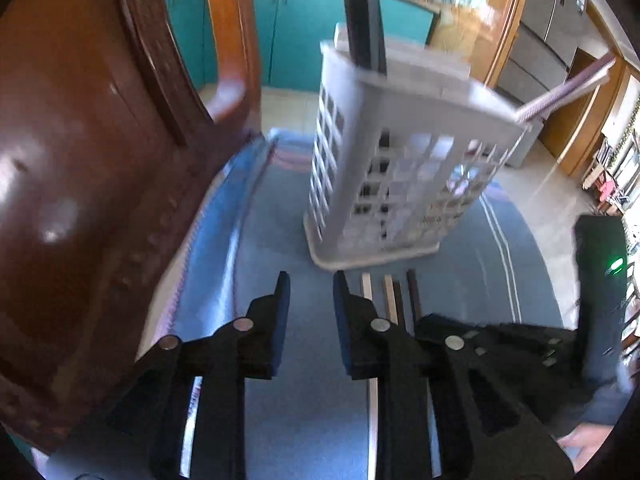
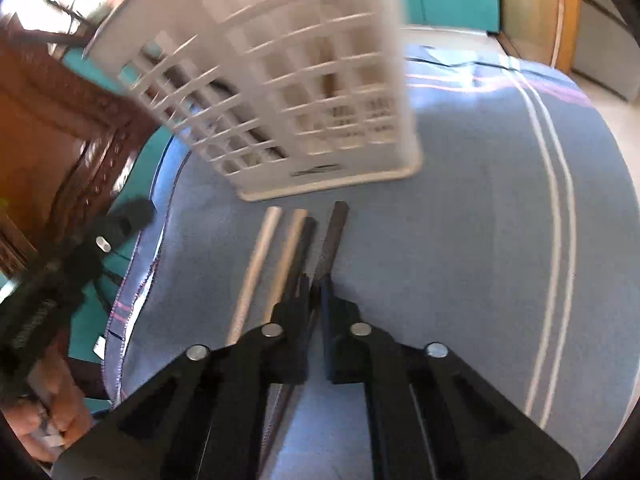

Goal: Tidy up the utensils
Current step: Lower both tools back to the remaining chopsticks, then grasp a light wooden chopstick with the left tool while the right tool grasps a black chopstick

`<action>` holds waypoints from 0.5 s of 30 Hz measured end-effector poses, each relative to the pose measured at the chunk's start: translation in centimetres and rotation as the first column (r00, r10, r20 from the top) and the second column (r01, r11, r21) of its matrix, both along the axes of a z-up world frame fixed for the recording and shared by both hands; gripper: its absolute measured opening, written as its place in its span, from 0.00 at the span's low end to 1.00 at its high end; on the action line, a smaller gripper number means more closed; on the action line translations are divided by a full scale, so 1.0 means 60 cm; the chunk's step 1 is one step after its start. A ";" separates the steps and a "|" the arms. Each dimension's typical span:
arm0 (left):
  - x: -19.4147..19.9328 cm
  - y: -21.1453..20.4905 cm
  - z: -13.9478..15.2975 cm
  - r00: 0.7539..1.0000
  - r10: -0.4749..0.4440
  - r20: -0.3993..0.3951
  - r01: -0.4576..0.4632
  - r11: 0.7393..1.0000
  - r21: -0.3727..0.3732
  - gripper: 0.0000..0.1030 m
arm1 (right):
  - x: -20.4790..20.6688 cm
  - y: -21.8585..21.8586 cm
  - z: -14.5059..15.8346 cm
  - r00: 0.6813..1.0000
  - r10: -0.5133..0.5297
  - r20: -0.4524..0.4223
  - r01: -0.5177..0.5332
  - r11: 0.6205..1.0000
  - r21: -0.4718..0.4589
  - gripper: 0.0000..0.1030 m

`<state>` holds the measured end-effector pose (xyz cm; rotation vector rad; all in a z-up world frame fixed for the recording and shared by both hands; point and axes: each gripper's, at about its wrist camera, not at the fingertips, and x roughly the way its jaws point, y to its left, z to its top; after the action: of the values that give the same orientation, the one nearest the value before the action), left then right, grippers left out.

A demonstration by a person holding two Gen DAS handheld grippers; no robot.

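Observation:
A white lattice utensil holder [image 1: 384,168] stands on a blue cloth [image 1: 288,216], with a dark handle [image 1: 362,12] and a purple one [image 1: 568,88] sticking out of it. It also shows in the right wrist view [image 2: 304,92]. Several utensil handles lie side by side before it: two silver [image 2: 256,264] and two dark [image 2: 332,236]. My left gripper [image 1: 311,280] is open and empty, just short of the holder's base. My right gripper [image 2: 316,280] is shut on the rightmost dark handle.
A carved brown wooden chair [image 1: 80,184] stands close on the left. Teal cabinets [image 1: 296,28] and a steel fridge [image 1: 548,28] are beyond the table. The cloth has white stripes [image 2: 556,184] on its right.

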<state>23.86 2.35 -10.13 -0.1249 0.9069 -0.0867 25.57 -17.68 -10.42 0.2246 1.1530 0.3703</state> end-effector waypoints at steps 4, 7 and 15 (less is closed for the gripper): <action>0.005 -0.016 -0.030 0.997 -0.032 -0.065 0.033 0.999 0.012 0.29 | -0.003 -0.029 0.004 0.999 -0.039 0.022 0.040 0.997 -0.058 0.01; 0.007 -0.035 -0.045 0.993 -0.068 -0.093 0.070 0.997 0.017 0.30 | -0.005 -0.035 0.019 0.997 -0.048 0.054 0.050 0.998 -0.031 0.01; -0.001 -0.051 -0.074 0.988 -0.098 -0.118 0.106 0.992 0.067 0.30 | -0.019 -0.038 0.031 0.992 -0.089 0.091 0.094 0.995 -0.046 0.02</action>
<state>23.80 -0.71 -14.58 -0.0151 1.0294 -0.1421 24.41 -19.94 -8.57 0.2148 1.0595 0.2676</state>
